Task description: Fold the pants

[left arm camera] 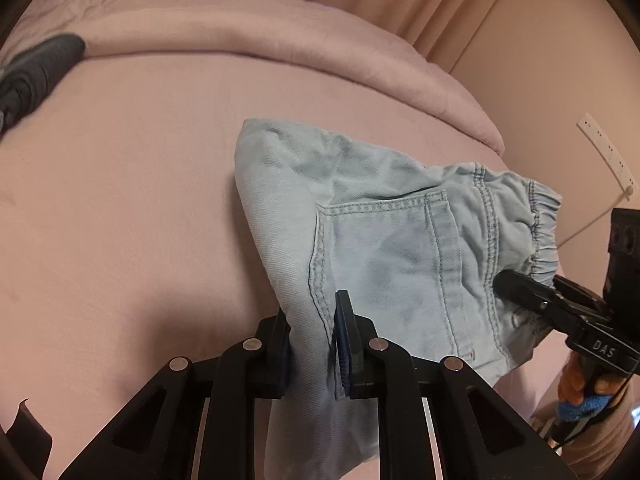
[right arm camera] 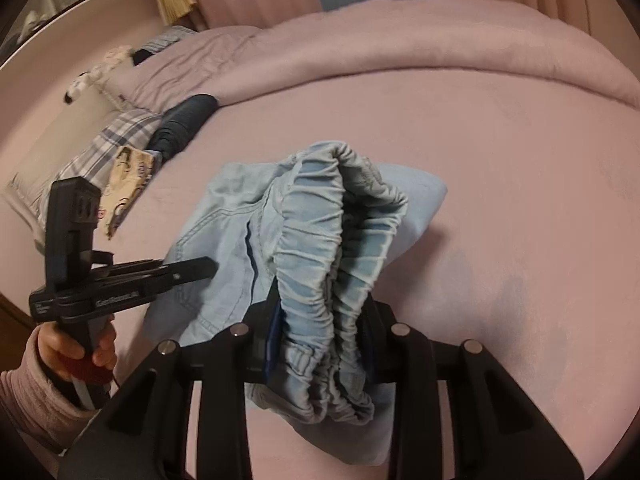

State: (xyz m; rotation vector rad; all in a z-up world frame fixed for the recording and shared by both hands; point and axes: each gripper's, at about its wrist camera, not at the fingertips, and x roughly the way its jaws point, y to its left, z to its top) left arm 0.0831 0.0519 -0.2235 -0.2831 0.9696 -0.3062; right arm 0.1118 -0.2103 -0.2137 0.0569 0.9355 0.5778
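The pants point(left arm camera: 384, 240), a pair in pale blue denim with an elastic gathered waistband and a stitched back pocket, are hanging bunched above the pink bed sheet point(left arm camera: 120, 200), gripped at two places. The left gripper point(left arm camera: 310, 344), black with blue pads, is sitting narrowly closed on a fold of denim beside the pocket seam, the cloth passing between its fingers and draping below them. The right gripper point(right arm camera: 320, 344), also black with blue pads, is clamping the thick ruffled waistband point(right arm camera: 320, 272), its jaws standing wider because several gathered layers are filling the gap. In the left wrist view the right gripper's fingers are showing at the waistband edge of the pants, with a person's hand point(left arm camera: 588, 388) wrapped around the handle. In the right wrist view the left gripper's fingers are reaching into the denim from the left side of the pants, held by a hand point(right arm camera: 80, 352) in a ribbed pink sleeve point(right arm camera: 32, 400). Beyond the pants, a folded pink duvet point(right arm camera: 400, 40) is lying across the far part of the sheet. Left of the pants, a dark rolled garment point(right arm camera: 184, 124) is resting next to a plaid pillow point(right arm camera: 108, 140).
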